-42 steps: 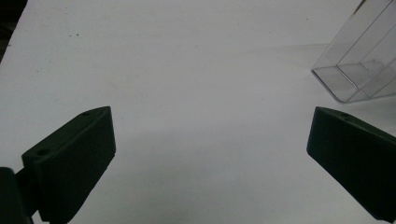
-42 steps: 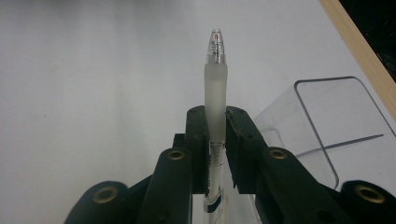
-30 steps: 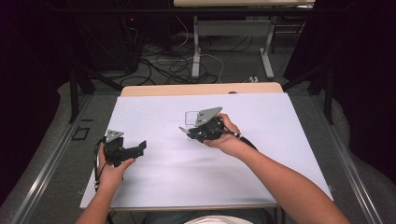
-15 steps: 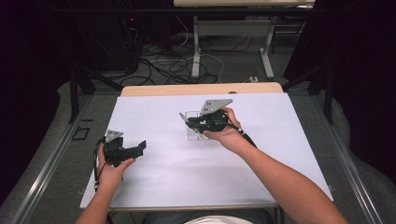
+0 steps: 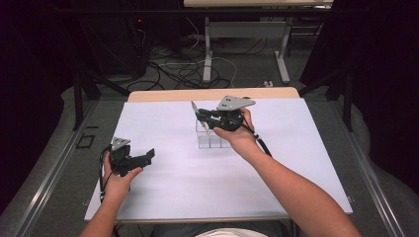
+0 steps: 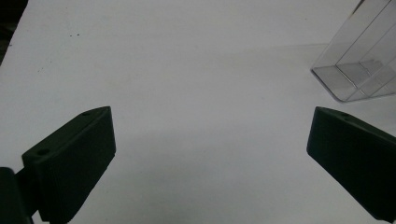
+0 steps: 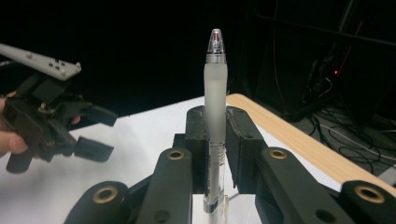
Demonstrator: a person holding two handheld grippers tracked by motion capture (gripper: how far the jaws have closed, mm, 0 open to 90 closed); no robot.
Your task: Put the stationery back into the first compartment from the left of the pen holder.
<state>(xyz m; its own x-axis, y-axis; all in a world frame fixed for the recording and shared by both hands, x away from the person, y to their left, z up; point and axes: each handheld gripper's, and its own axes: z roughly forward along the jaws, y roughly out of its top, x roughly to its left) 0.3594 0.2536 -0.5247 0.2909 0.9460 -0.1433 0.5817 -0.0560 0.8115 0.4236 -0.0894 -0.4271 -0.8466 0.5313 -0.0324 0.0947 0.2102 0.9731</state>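
Pen [image 7: 215,116] sits clamped upright in the right gripper [image 5: 210,117], above the clear organizer [image 5: 211,138] mid-table. Risk: grip is low on the smooth barrel, so a tilt could let it slip or miss a compartment. Left gripper [image 5: 143,157] rests near-left, jaws wide apart, holding nothing. Versus a second ago, the right gripper is higher and farther; the left hasn't moved.

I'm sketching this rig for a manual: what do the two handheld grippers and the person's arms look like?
Both the left gripper and right gripper are matte black with blocky jaws, brass-ringed pivots and a grey three-cornered plate on top. A black cable trails from each. The forearms are bare, no sleeves.
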